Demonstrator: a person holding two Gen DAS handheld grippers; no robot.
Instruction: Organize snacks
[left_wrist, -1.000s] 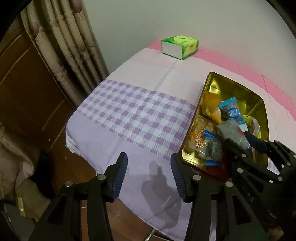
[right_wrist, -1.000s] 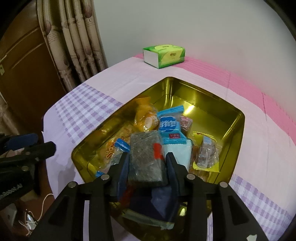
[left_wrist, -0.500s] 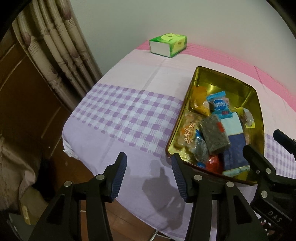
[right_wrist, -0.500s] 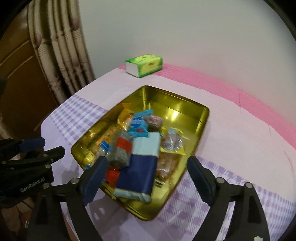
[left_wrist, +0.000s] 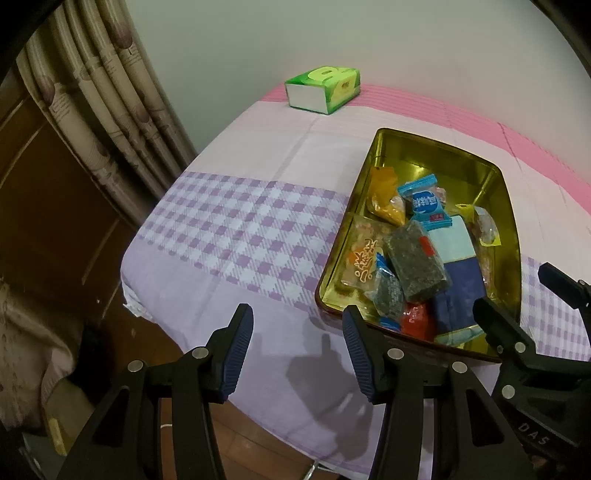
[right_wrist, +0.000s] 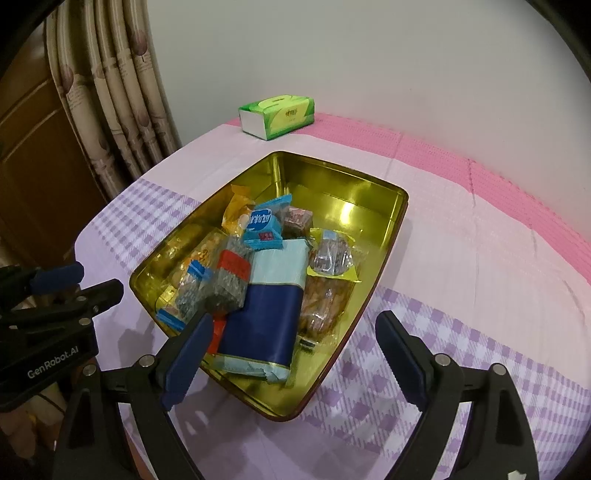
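Right claw angles downward at lower frame, jaws wide apart, empty, over the gold tin's near edge. Left claw half-open, empty, above the desk. Snacks lie inside the tin. Tissue box upper centre.

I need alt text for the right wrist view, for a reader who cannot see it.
A gold tin full of wrapped snacks sits on a pink and purple checked tablecloth, with the open, empty right gripper above its near edge. A green tissue pack lies by the wall.
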